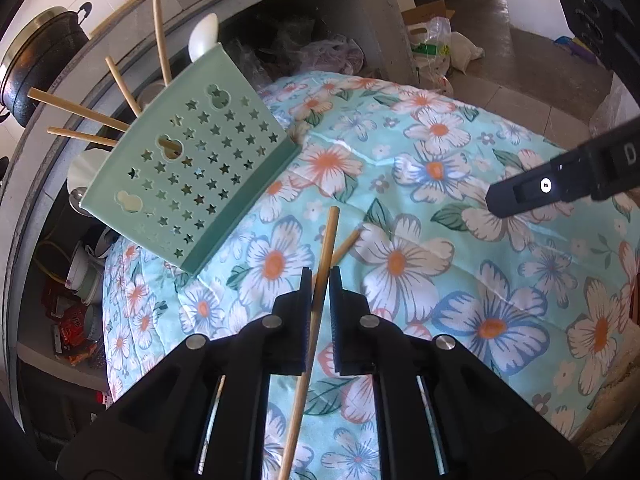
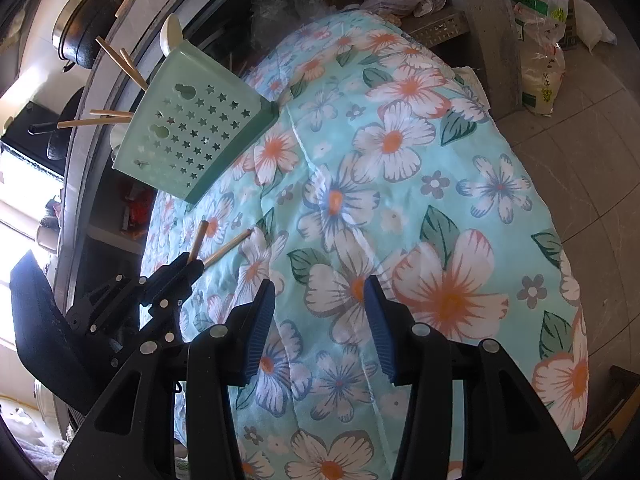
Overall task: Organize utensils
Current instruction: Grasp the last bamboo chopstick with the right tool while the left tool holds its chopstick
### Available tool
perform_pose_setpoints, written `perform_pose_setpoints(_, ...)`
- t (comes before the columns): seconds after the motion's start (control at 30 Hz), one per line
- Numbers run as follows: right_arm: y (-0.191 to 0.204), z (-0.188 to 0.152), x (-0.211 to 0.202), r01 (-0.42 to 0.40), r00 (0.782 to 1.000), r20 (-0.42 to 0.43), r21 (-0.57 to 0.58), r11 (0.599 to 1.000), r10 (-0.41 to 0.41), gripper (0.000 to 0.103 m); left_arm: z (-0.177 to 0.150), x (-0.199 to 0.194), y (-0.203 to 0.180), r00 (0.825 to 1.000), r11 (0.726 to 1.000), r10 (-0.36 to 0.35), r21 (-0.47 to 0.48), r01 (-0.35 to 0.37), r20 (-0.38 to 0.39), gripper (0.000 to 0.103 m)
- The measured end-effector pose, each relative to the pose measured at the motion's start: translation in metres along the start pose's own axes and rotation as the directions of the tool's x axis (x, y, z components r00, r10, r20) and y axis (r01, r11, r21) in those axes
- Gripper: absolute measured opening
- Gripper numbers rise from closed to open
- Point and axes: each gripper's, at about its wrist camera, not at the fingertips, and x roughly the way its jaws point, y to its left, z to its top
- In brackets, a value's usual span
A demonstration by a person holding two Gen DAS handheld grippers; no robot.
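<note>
Left tool clamps chopstick, lifted off floral quilt. Second chopstick lies on quilt just beyond. Right tool half open, empty, above quilt. Green holder farther back, tilted, chopsticks and spoon sticking out.

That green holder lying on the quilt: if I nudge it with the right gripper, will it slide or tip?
The green holder looks like thin perforated plastic, so probably light. It lies tilted on the soft quilt, so it would likely rock or tip. The chopsticks sticking out could spill.
</note>
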Motion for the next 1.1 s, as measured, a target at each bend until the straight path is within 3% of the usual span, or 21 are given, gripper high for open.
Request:
perform_pose_setpoints(0.43,0.002,0.000,0.001,-0.025,1.000,-0.005,0.010,1.000,0.025,0.046,0.009,-0.026,0.036,0.997,0.991,0.008,-0.137,0.002,0.070,0.004)
perform_pose_setpoints(0.67,0.009,0.009,0.011,-0.122,0.992,-0.034,0.053,0.991,0.124,0.046,0.008,-0.038,0.075,0.993,0.956,0.004,-0.291,0.031,0.120,0.004)
perform_pose_setpoints(0.93,0.035,0.018,0.049,-0.288,0.946,-0.115,0.136,0.948,0.304,0.046,-0.002,-0.045,0.107,0.985,0.889,-0.013,-0.449,0.090,0.172,0.004)
perform_pose_setpoints(1.1,0.038,0.017,0.085,-0.302,0.924,-0.168,0.230,0.925,0.343,0.045,-0.006,-0.054,0.113,0.974,0.871,0.006,-0.479,0.106,0.226,0.004)
